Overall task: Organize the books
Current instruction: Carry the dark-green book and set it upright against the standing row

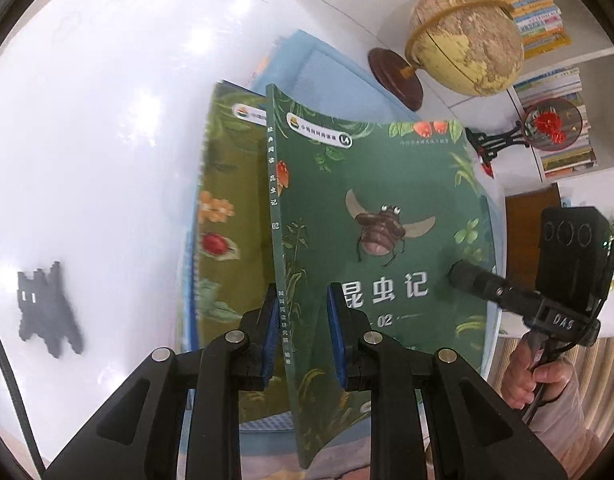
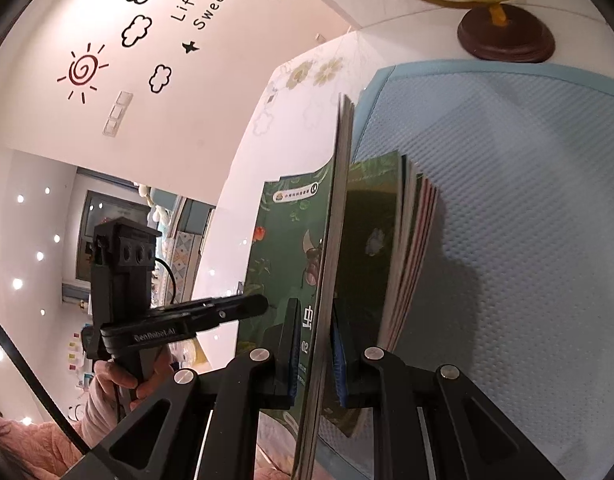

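Observation:
A green book with a beetle on its cover (image 1: 367, 184) hangs tilted above the blue mat (image 1: 339, 76). My left gripper (image 1: 302, 292) is shut on it near the spine, its blue pads (image 1: 335, 336) pressed to both faces. My right gripper (image 2: 315, 304) is shut on the same book (image 2: 283, 240), which shows edge-on there. The right gripper (image 1: 457, 270) grips the opposite edge in the left wrist view, and the left gripper (image 2: 259, 302) shows on the left in the right wrist view. Under the book lies a stack of books (image 2: 411, 240), topped by a green flowered cover (image 1: 227, 208).
The mat (image 2: 507, 160) lies on a white table (image 1: 107, 120). A globe (image 1: 467, 40) on a dark wooden base (image 2: 507, 36) stands behind the mat. A black pixel-shaped figure (image 1: 47, 312) lies at the left. Bookshelves (image 1: 527, 8) and a red ornament (image 1: 551, 124) sit beyond.

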The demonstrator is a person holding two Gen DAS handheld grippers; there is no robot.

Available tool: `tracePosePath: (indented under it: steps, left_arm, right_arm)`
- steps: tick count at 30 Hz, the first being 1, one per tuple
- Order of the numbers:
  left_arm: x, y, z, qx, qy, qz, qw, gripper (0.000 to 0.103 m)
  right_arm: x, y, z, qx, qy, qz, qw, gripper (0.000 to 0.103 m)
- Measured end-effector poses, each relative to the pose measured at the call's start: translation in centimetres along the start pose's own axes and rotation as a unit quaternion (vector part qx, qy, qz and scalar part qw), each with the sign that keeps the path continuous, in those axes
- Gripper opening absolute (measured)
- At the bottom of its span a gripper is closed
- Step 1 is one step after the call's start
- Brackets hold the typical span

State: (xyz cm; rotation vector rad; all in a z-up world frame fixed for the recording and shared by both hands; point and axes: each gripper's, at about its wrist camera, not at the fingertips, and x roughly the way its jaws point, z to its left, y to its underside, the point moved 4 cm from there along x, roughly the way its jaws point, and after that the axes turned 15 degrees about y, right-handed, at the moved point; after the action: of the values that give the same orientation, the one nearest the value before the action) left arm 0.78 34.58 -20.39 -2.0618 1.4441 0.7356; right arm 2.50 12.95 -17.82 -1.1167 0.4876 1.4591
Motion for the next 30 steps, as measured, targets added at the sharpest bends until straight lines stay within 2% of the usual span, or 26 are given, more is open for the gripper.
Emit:
tracePosePath:
  steps: [7,12,22,24,30]
  left_arm:
    - [0.1,0.1,2.1,-0.014,-0.014,0.01,0.9998,0.018]
    - [-0.2,-0.3,2.4,-0.015,-0.007,0.005,0.9999,0.018]
    - [-0.8,-1.1,2.8,-0.013,-0.018,0.007,0.9997,0.019]
    - [-0.8,-1.1,2.7,-0.012,-0.025,0.006,0.9996,0.022]
    - [-1.0,-1.0,2.2,-0.006,-0.066,0.004,0.9978,0.022]
  right_arm:
    - [2.0,0.2,-0.2,0.007,0.006,0.019,1.0,0.015]
    - [2.5,0.3,-0.7,0.023,0.004,0.026,0.999,0.015]
    - [4.2,1.2,-0.9,0.033,0.017,0.034,0.999,0.016]
    - [4.2,1.4,-1.1,0.036,0.013,0.032,0.999,0.016]
    - [4.2,1.5,-1.0,0.033,0.02,0.028,0.999,0.016]
